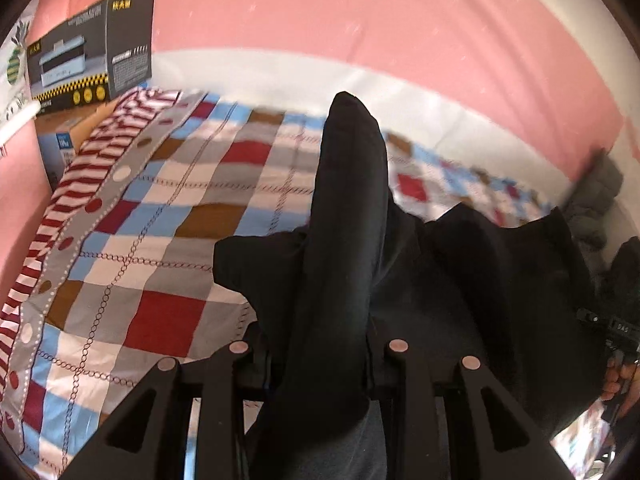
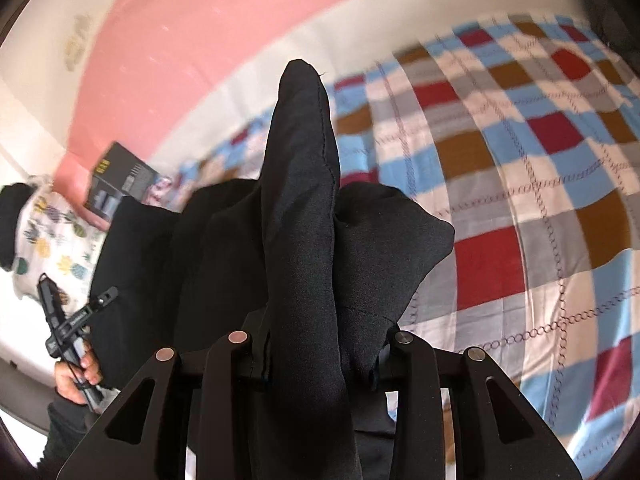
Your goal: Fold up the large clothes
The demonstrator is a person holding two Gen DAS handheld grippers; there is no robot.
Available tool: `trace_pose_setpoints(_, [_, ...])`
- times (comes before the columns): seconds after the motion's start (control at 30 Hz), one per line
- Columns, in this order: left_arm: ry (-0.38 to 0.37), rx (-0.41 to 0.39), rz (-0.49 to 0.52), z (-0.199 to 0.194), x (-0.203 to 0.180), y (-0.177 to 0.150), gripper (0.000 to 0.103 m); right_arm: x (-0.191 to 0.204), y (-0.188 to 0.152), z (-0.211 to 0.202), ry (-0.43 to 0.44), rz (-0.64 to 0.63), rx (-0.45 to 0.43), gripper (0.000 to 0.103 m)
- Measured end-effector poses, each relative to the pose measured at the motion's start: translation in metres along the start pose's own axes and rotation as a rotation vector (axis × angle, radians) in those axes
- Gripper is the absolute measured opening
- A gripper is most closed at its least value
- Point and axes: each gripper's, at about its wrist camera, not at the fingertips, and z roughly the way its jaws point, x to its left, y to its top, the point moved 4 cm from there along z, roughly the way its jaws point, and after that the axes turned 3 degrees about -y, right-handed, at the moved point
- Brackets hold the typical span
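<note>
A large black garment [image 1: 500, 280] hangs between my two grippers above a checked quilt [image 1: 160, 248]. In the left wrist view my left gripper [image 1: 348, 184] is shut on a fold of it, and the cloth wraps and hides the fingers. My right gripper [image 2: 304, 168] in the right wrist view is likewise shut on the black garment [image 2: 160, 260], its fingers covered by the fabric. Each view catches the other handle at its edge, held by a hand [image 2: 76, 376].
The checked quilt [image 2: 520, 200] covers a bed against a pink and white wall [image 1: 360, 20]. A dark cardboard box [image 1: 92, 48] stands at the bed's far left corner beside red-striped cloth [image 1: 100, 148]. A grey garment [image 1: 600, 192] lies far right. A pineapple-print pillow [image 2: 60, 240] lies at left.
</note>
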Motion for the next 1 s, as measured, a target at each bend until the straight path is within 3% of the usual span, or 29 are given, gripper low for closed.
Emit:
trace_pose_setpoints(0.07, [0.024,0.027,-0.036,0.022,0.019,-0.009,0.036,-0.017,-0.004,0.018,-0.031,0.023,0.026,0.038])
trace_pose_setpoints(0.17, [0.009,0.068,-0.098,0.050,0.045,-0.030,0.050,-0.043,-0.016,0.039,-0.044,0.063,0.079,0.049])
trace_pose_setpoints(0.23, [0.009,0.053,-0.092,0.060,0.051,-0.042,0.062,-0.051,-0.026,0.045,-0.037,0.064,0.080,0.057])
trace_pose_setpoints(0.37, [0.002,0.043,-0.133,0.061,0.055,-0.047,0.069,-0.063,-0.030,0.045,0.001,0.133,0.077,0.069])
trace_pose_setpoints(0.47, [0.036,0.048,-0.128,0.049,0.053,-0.043,0.069,-0.059,-0.031,0.030,-0.037,0.145,0.073,0.069])
trace_pose_setpoints(0.6, [0.094,-0.007,-0.116,0.014,0.056,-0.037,0.066,-0.040,-0.035,-0.007,-0.162,0.039,0.009,0.069])
trace_pose_setpoints(0.77, [0.066,-0.111,-0.105,-0.037,0.045,-0.044,0.065,-0.007,-0.055,-0.057,-0.209,-0.088,-0.111,0.068])
trace_pose_setpoints(0.8, [0.060,-0.114,-0.088,-0.042,0.039,-0.050,0.065,-0.002,-0.060,-0.057,-0.224,-0.117,-0.114,0.062])
trace_pose_setpoints(0.83, [0.060,-0.109,-0.059,-0.043,0.030,-0.058,0.065,0.003,-0.065,-0.055,-0.248,-0.150,-0.113,0.055])
trace_pose_setpoints(0.87, [0.067,-0.097,-0.031,-0.040,0.023,-0.065,0.065,0.006,-0.070,-0.048,-0.274,-0.185,-0.096,0.041])
trace_pose_setpoints(1.0, [0.160,0.026,0.041,-0.002,0.013,-0.094,0.065,-0.004,-0.085,-0.014,-0.368,-0.228,-0.019,0.038])
